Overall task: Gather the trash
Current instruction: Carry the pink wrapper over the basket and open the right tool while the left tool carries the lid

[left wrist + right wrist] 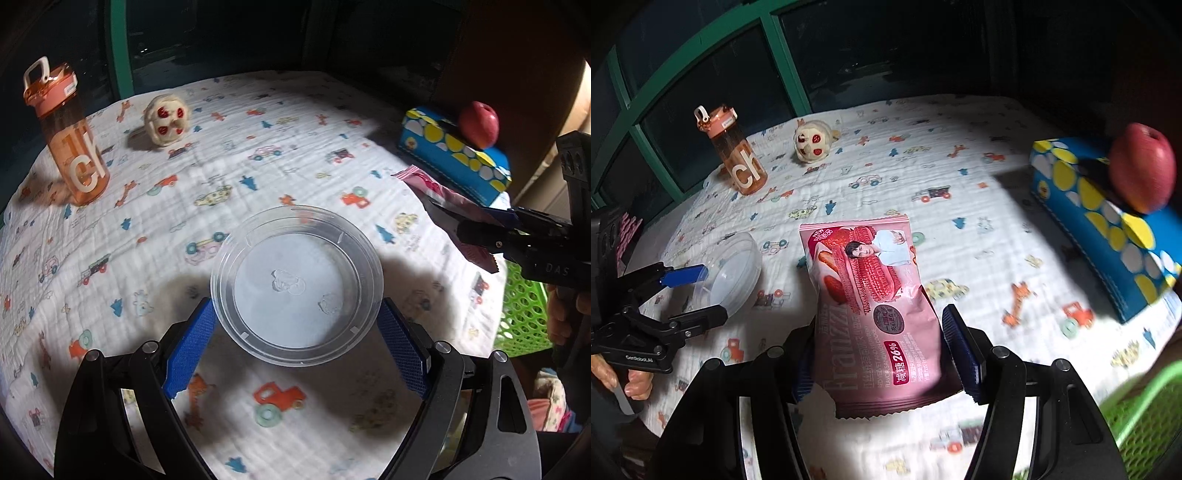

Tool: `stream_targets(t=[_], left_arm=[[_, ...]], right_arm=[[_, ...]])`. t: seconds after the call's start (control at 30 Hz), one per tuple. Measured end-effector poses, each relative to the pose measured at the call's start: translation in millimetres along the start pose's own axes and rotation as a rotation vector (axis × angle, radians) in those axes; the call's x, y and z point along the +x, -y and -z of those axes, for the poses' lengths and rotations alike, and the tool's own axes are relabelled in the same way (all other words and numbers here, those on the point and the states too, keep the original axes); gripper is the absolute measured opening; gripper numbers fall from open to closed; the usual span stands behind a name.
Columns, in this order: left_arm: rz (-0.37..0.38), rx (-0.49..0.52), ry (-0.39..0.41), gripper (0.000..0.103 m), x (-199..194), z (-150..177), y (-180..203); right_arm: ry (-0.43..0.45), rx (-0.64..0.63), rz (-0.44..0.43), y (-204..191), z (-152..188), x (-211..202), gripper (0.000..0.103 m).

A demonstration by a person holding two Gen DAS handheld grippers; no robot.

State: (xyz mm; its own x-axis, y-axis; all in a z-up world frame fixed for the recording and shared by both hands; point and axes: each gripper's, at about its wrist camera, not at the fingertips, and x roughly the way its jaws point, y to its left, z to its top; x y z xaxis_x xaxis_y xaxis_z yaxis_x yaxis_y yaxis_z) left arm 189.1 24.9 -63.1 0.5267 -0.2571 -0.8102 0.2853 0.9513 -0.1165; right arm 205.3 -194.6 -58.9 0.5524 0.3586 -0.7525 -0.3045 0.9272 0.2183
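A clear round plastic bowl (295, 280) sits between the blue pads of my left gripper (295, 306), which press on its two sides and hold it above the patterned cloth. The right wrist view shows the same bowl (735, 266) in the left gripper (714, 293) at the left edge. My right gripper (881, 317) is shut on a pink snack packet (864, 280), which sticks out forward between its pads. From the left wrist, the packet (436, 188) and the right gripper (454, 218) appear at the right edge, near the blue box.
An orange drink bottle (70, 140) and a small plush toy (168, 120) stand at the far left of the cloth-covered table (258, 166). A blue spotted box (458, 155) with a red apple (478, 123) on it lies at the right. A green mesh basket (524, 314) sits past the right edge.
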Motion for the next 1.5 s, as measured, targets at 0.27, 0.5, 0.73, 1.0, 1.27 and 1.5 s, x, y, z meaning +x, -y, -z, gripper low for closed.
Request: stream_targets(t=[0.27,0.5,0.73,1.0,1.27,1.5], left_arm=[[0.045,0.062,0.002,0.086,-7.1,5.0,45.1],[0.098,0.126,0.006,0.086,-9.9,4.2,88.7],[0.151,0.194,0.006,0.086,-8.9,2.9,136.6],[0.203,0.264,0.009,0.086,-8.2,2.2,187.4],[0.246,0.318,0.004,0.086,-5.5,5.4,224.8],[0.268,0.361,0.008,0.086,-8.1,5.2,250.9]], right_arm=[[0.068,0.091,0.029,28.2,37.7,-61.7,0.059],[0.14,0.187,0.084,62.3,69.6,-114.9,0.059],[0.188,0.275,0.152,98.3,104.1,-156.6,0.059],[0.222,0.373,0.237,140.3,141.4,-194.0,0.06],[0.232,0.443,0.314,173.9,167.5,-215.7,0.061],[0.238,0.484,0.357,191.7,180.8,-223.3,0.066]])
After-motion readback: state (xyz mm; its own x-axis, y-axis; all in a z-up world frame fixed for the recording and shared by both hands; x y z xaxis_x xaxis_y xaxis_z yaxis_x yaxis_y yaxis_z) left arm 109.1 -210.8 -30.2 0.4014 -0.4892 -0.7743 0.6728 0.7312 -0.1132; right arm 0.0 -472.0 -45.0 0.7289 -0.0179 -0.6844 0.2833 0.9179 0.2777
